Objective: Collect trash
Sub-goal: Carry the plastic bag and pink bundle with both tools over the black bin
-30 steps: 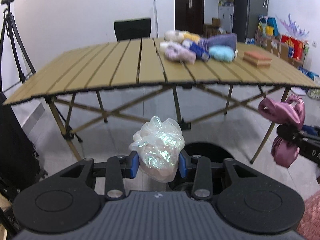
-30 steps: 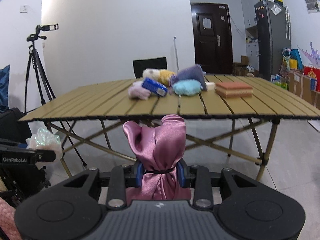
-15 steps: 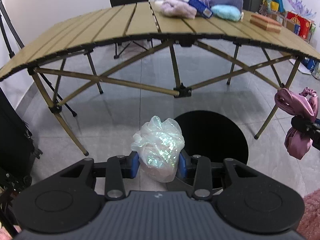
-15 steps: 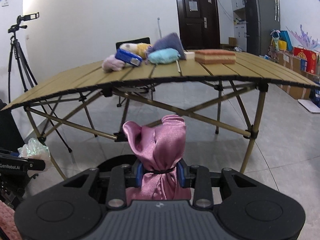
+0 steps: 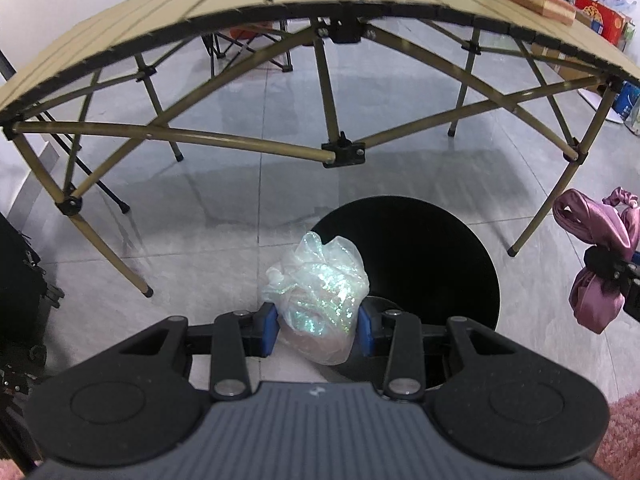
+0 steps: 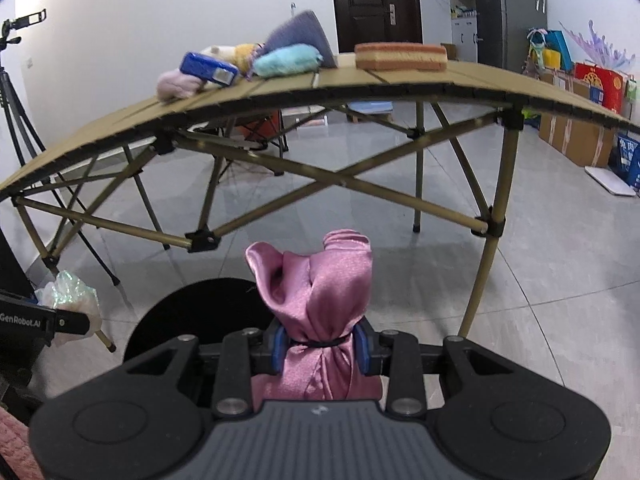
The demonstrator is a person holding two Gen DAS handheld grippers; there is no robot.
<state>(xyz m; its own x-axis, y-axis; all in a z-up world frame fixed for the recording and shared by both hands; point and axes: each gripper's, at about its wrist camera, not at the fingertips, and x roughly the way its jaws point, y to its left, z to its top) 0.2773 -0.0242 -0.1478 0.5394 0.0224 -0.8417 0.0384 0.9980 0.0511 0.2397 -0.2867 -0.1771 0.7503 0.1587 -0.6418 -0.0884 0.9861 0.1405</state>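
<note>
My left gripper [image 5: 318,330] is shut on a crumpled iridescent plastic bag [image 5: 320,284], held over the near left rim of a round black trash bin [image 5: 420,248] on the floor. My right gripper [image 6: 320,346] is shut on a pink satin pouch [image 6: 320,292] tied with a black band. In the left wrist view that pouch [image 5: 596,272] hangs at the right edge, just right of the bin. The right wrist view has the bin [image 6: 192,312] low at the left, with the plastic bag [image 6: 72,296] beside it.
A folding slatted table [image 6: 440,80] stands just beyond the bin, its crossed legs [image 5: 332,148] close to the bin's far side. Plush items [image 6: 286,60] and a sponge-like block [image 6: 400,56] lie on top. A tripod [image 6: 16,120] stands left, boxes [image 6: 576,136] right.
Both grippers have sunk and tilted downward, from table height to below the tabletop. The black bin has come into full view under the left gripper. Both grips are unchanged.
</note>
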